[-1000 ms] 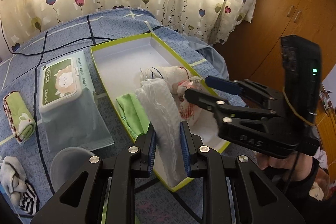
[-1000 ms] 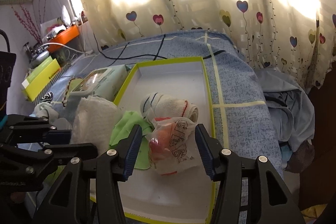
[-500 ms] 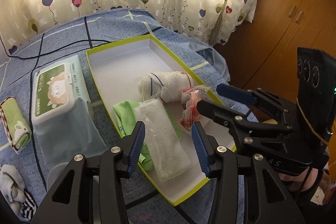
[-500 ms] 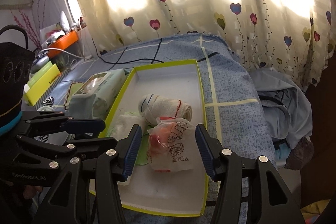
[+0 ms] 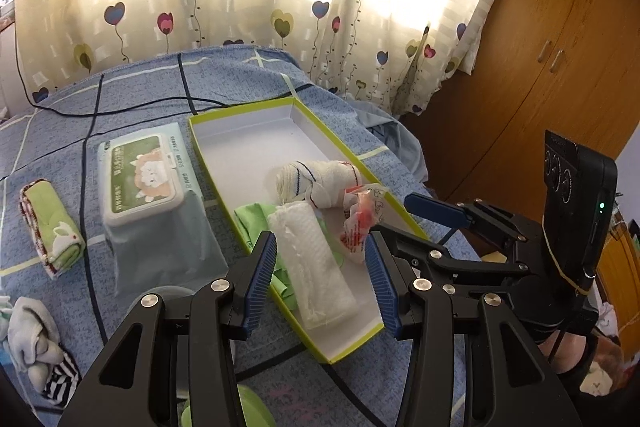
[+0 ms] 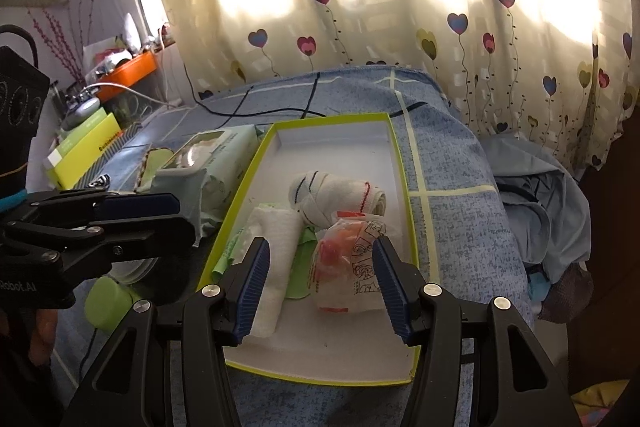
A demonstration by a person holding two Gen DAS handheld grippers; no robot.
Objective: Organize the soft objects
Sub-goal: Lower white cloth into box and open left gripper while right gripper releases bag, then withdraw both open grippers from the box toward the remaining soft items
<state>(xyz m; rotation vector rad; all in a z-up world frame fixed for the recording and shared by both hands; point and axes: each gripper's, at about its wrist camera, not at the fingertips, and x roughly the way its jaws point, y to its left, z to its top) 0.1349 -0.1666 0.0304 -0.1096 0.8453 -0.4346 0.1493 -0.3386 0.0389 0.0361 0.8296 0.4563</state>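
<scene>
A white box with a lime rim (image 5: 240,115) (image 6: 256,163) lies on the blue bed. In it lie a rolled white towel (image 5: 316,175) (image 6: 340,191), a green cloth (image 5: 252,223) (image 6: 300,275), a white gauze cloth (image 5: 316,263) (image 6: 272,255) and a clear bag with red contents (image 5: 360,223) (image 6: 352,263). My left gripper (image 5: 324,279) is open and empty, above the gauze cloth. My right gripper (image 6: 324,287) is open and empty, above the bag; it also shows in the left wrist view (image 5: 420,223).
A wet-wipes pack (image 5: 148,179) (image 6: 208,163) lies left of the box. A folded green towel (image 5: 52,223), grey and striped socks (image 5: 36,343) and a green lid (image 6: 108,303) lie further left. A black cable (image 5: 120,111) crosses the bed. A wardrobe (image 5: 560,67) stands right.
My left gripper opened and let go of the white gauze cloth, which now lies in the box. Both grippers have drawn back and up a little.
</scene>
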